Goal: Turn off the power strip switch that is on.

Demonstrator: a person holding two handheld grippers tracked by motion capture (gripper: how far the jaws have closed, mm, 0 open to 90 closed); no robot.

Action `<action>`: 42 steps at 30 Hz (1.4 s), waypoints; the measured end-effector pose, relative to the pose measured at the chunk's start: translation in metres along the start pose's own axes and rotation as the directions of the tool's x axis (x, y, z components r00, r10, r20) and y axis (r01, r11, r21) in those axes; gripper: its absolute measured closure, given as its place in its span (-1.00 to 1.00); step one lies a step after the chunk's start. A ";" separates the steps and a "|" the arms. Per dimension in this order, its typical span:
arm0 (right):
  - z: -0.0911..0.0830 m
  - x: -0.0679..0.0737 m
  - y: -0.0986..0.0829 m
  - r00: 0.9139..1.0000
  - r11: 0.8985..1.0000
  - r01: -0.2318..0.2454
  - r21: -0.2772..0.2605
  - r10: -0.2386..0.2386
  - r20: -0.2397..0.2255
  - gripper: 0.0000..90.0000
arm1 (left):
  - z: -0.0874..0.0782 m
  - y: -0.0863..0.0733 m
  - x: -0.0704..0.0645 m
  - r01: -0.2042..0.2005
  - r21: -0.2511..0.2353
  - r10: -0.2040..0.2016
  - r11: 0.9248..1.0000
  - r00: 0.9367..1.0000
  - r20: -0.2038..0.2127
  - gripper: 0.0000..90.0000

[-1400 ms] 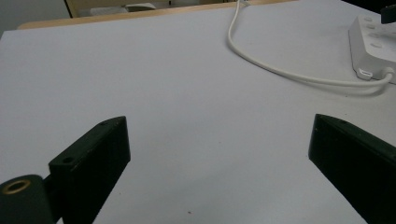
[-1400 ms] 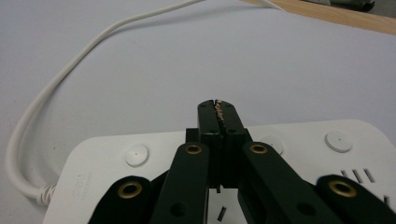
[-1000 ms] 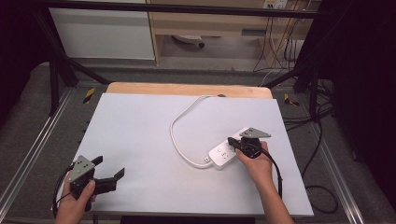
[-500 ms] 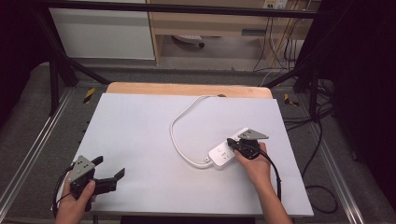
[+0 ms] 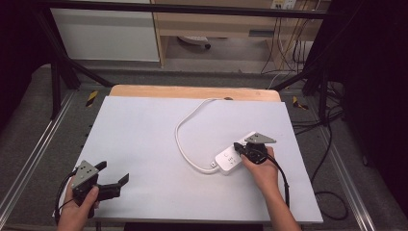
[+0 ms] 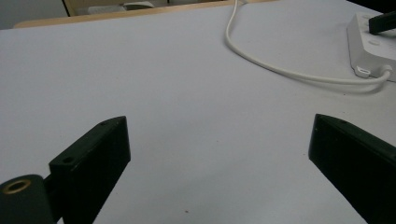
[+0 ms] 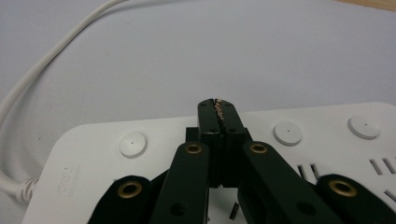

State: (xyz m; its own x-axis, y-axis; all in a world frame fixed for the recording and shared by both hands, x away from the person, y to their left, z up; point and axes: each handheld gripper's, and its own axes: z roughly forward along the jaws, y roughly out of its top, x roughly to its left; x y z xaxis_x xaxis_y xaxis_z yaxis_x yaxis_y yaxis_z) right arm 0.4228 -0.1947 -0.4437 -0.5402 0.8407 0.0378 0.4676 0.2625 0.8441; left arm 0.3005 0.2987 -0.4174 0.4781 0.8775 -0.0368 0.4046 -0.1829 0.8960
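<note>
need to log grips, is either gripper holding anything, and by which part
Nothing held: right gripper shut, tips over the white plastic power strip; left gripper open.

the right gripper (image 5: 239, 147) has shifted a little toward the lower left of the high view over the last second, and its grey three-cornered plate (image 5: 260, 138) has moved with it, from just past the upper right end of the power strip (image 5: 234, 157) to over that end. the jaw tips, which stood over the strip's middle before, now sit pressed together over the row of round buttons (image 7: 133, 143) near the strip's cable end in the right gripper view. the person's right hand (image 5: 260, 166) has followed the same small slide.
</note>
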 end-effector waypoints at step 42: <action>0.001 -0.001 0.003 1.000 0.999 0.012 0.031 -0.011 -0.006 1.00 | 0.000 -0.001 0.000 -0.004 0.007 0.004 1.000 1.000 -0.001 -0.88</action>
State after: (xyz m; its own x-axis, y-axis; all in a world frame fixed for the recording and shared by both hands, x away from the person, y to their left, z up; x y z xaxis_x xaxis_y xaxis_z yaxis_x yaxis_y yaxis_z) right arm 0.4254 -0.1940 -0.4417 -0.5496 0.8349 0.0313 0.4830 0.2870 0.8272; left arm 0.3004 0.2985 -0.4180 0.4785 0.8775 -0.0328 0.4086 -0.1895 0.8928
